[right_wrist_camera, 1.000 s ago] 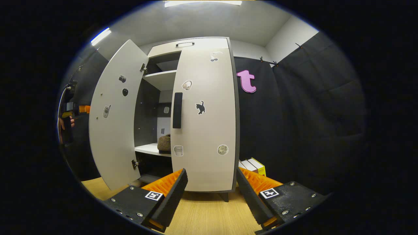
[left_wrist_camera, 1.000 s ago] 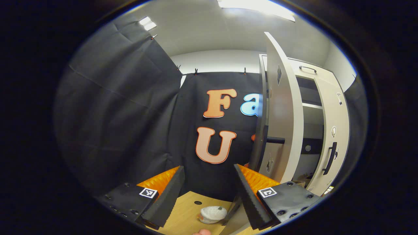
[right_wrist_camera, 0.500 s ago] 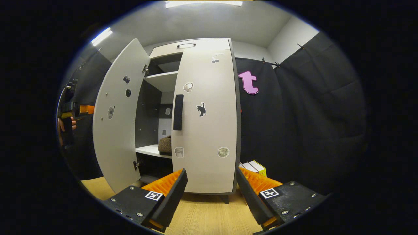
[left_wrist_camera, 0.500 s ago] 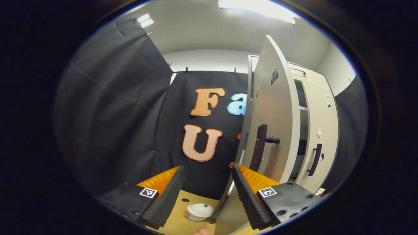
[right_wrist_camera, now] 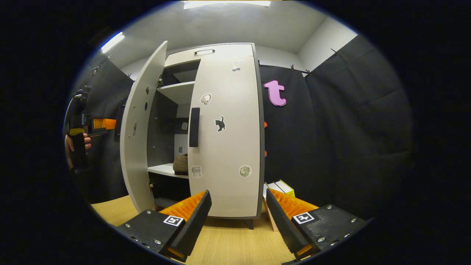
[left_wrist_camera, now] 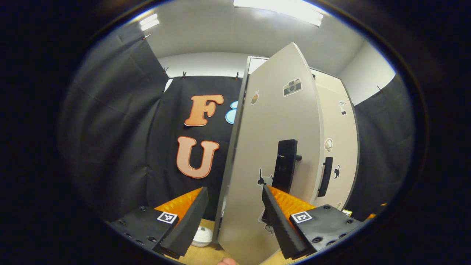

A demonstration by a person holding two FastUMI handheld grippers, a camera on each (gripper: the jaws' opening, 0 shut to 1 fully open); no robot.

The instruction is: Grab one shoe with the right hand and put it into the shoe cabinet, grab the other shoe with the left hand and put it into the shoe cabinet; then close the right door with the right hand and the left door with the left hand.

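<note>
The pale shoe cabinet [right_wrist_camera: 220, 55] stands ahead with its right door [right_wrist_camera: 228, 147] shut against the frame. Its left door [left_wrist_camera: 265, 154] stands partly open, and its outer face with a black handle [left_wrist_camera: 286, 165] is close in front of my left gripper [left_wrist_camera: 233, 217], which is open with nothing held. The door's hinge-side edge runs down between its fingers. Through the gap a brown shoe [right_wrist_camera: 180, 164] rests on the middle shelf [right_wrist_camera: 162, 170]. My right gripper [right_wrist_camera: 237, 217] hangs open and empty, low before the right door. In the right gripper view a hand holds the left gripper [right_wrist_camera: 106, 124] behind the left door.
A few books or boxes [right_wrist_camera: 279, 187] lie on the floor just right of the cabinet. A white round thing [left_wrist_camera: 202, 235] sits on the wooden floor [right_wrist_camera: 228, 243] by the left door's foot. Black cloth walls close in both sides.
The left door has swung a good way toward shut, and the left gripper has turned from its edge to face its outer side. The right gripper has barely shifted.
</note>
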